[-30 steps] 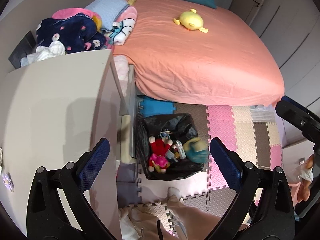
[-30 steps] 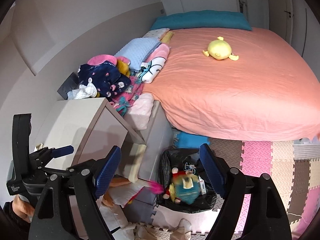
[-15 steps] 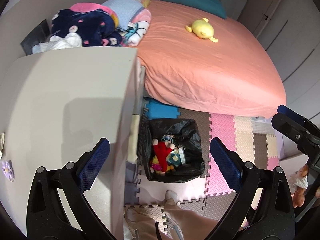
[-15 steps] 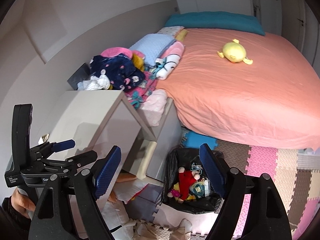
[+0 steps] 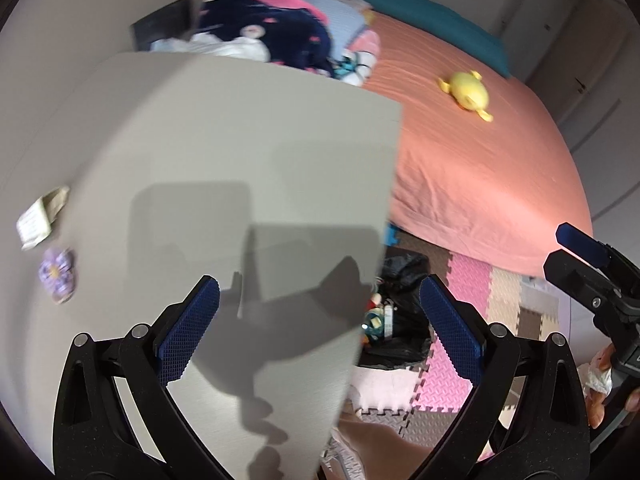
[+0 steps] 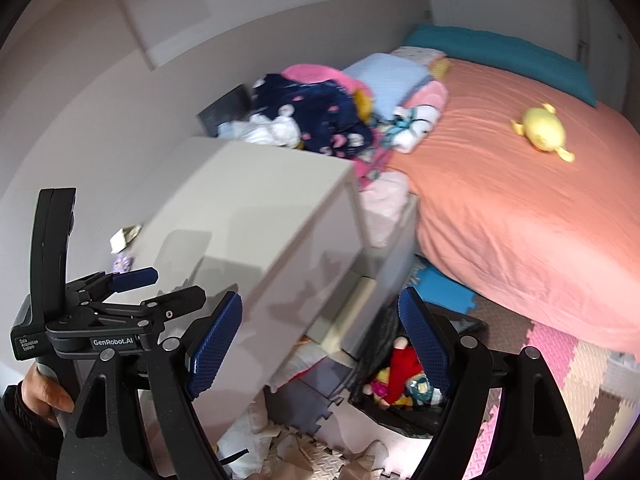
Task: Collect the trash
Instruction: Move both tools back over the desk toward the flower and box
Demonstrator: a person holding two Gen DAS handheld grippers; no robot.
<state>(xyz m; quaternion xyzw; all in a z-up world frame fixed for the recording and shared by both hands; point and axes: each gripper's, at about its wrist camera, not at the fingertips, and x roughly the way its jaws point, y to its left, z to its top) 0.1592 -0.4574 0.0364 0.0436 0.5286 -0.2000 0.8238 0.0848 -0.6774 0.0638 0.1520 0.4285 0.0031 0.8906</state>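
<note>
While both claws hang with their pads wide apart and nothing between them, the bed [image 6: 520,216] with its salmon-pink sheet fills the far side of the room, a teal pillow [image 6: 500,56] at its head and a yellow plush toy [image 6: 542,132] lying on the sheet. Beside the bed stands a pale grey cabinet [image 5: 224,184], a heap of clothes [image 6: 316,116] between it and the bed. On the foam floor mats [image 5: 468,280] at the foot of the cabinet, near the bed's edge, sits the black trash bag [image 6: 404,408], open, with a red soft toy [image 6: 402,368] and other bits inside. On the cabinet top, towards its far side from the bed, lie a crumpled paper scrap [image 5: 40,216] and just beside it a small purple flower-shaped thing [image 5: 58,274]. The left claw [image 5: 316,332] hangs above the cabinet's edge; the right claw [image 6: 320,344] hangs above the bag.
</note>
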